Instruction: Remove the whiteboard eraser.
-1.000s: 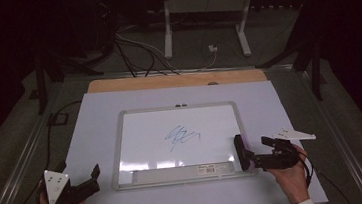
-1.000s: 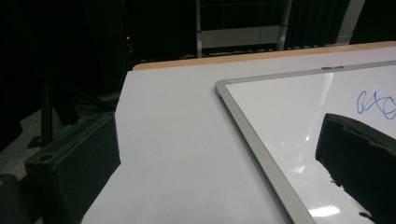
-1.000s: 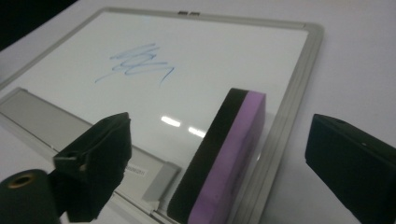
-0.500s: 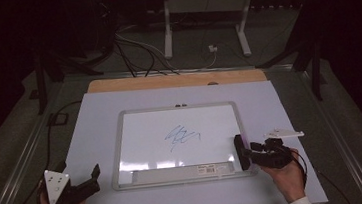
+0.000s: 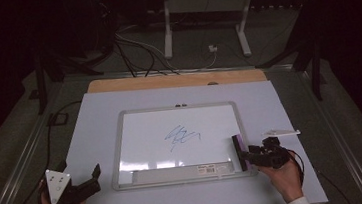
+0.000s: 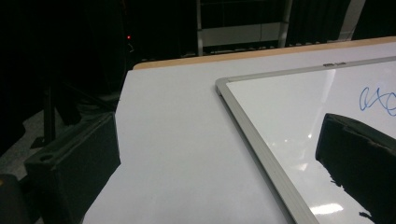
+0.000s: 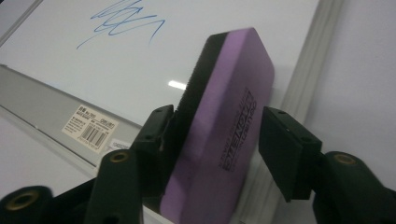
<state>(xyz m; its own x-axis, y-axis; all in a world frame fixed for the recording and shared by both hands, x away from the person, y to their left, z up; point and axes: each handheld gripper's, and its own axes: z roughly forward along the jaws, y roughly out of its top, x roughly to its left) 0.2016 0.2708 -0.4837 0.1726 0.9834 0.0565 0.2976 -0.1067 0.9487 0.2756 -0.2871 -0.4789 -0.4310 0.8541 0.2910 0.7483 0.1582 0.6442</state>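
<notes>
A white whiteboard (image 5: 147, 135) lies flat mid-table with a blue scribble (image 5: 181, 137) near its centre. A purple eraser (image 5: 239, 150) with a black felt side stands on edge at the board's lower right frame. My right gripper (image 5: 243, 156) has its jaws around the eraser. In the right gripper view the eraser (image 7: 233, 93) fills the space in my right gripper (image 7: 219, 116); one jaw touches the felt and a thin gap shows at the purple face. At the board's lower left, my left gripper (image 5: 81, 172) rests on the table, open and holding nothing. In its own view, the left gripper (image 6: 215, 163) straddles the board's frame (image 6: 252, 126).
The table (image 5: 95, 120) has a pale cover with a wooden strip (image 5: 177, 80) along its far edge. A label (image 7: 91, 128) sits on the board's grey bottom tray. Cables (image 5: 133, 41) and a metal stand (image 5: 203, 9) are on the dark floor beyond.
My right gripper has slid left and its jaws now enclose the eraser, which stayed in place. The left gripper has not moved.
</notes>
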